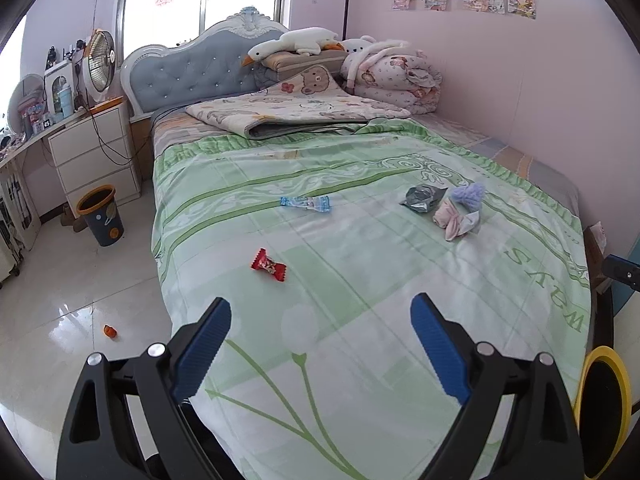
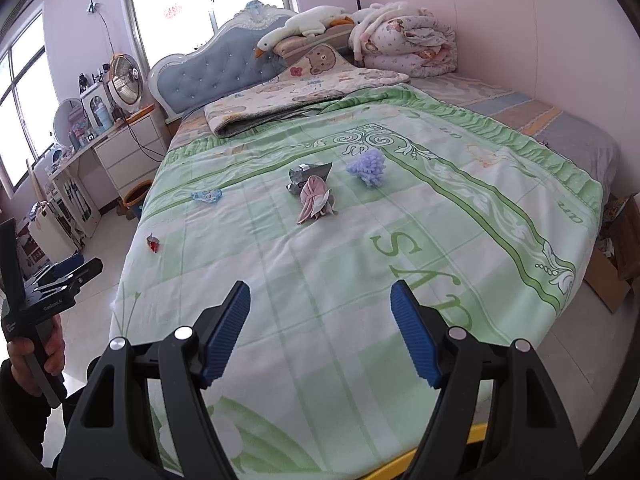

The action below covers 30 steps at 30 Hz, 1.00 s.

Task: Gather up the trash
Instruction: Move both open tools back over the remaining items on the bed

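The left gripper [image 1: 320, 316] is hovering over the foot end of the bed [image 1: 360, 280], its blue fingers spread wide and holding nothing. The right gripper [image 2: 320, 300] is hanging over the same end of the bed, likewise spread and empty.

Trash is lying scattered on the bed's green quilt. A red wrapper [image 1: 268, 265] is sitting closest to the bed's foot, toward its left edge. A blue wrapper [image 1: 305, 203] is lying farther up the bed, well apart from the red one. A silver packet [image 1: 422, 199] is resting toward the bed's wall side, touching a pink cloth [image 1: 452, 220], with a lilac fluffy ball [image 1: 466, 194] just beside them.

A bin [image 1: 102, 216] is standing on the floor left of the bed, in front of the white drawers [image 1: 92, 152]. A small orange scrap [image 1: 109, 331] is lying on the floor, left of the bed's foot.
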Each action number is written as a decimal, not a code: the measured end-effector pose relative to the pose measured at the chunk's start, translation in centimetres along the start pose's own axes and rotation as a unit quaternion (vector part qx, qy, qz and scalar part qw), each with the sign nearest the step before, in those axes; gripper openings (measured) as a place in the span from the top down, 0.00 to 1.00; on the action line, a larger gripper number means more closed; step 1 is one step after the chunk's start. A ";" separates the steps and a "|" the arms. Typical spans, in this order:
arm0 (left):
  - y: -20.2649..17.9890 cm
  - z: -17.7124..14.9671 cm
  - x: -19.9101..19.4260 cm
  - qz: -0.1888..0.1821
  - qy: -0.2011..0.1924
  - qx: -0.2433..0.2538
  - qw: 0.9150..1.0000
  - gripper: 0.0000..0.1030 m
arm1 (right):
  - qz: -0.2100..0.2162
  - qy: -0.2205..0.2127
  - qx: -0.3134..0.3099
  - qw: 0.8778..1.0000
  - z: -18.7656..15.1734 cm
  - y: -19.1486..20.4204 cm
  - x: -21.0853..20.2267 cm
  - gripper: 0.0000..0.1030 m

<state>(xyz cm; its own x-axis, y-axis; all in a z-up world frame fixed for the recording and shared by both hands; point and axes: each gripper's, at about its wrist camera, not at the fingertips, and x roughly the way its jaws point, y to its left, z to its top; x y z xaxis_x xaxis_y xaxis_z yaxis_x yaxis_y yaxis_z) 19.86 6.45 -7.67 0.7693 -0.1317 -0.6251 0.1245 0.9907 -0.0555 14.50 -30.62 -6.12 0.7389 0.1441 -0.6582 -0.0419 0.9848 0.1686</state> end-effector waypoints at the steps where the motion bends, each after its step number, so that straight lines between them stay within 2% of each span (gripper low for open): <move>1: 0.3 0.1 0.2 0.003 0.001 -0.002 1.000 0.15 | -0.001 0.001 0.001 1.000 0.2 0.0 0.4 0.33; 15: 4.0 1.3 4.9 0.041 0.020 -0.023 0.999 0.15 | -0.016 0.012 0.011 1.000 3.3 -1.5 6.7 0.33; 30: 6.4 2.1 11.0 0.052 0.051 -0.063 0.995 0.15 | -0.042 0.014 0.008 0.999 8.1 -3.2 15.4 0.33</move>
<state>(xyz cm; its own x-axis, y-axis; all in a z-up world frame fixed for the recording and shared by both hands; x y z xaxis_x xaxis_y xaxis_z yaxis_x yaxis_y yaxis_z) 30.42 11.29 -13.29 0.7053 -0.0299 -0.7083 -0.0373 0.9962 -0.0793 31.45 -32.37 -10.88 0.7200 0.0633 -0.6910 0.0303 0.9920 0.1224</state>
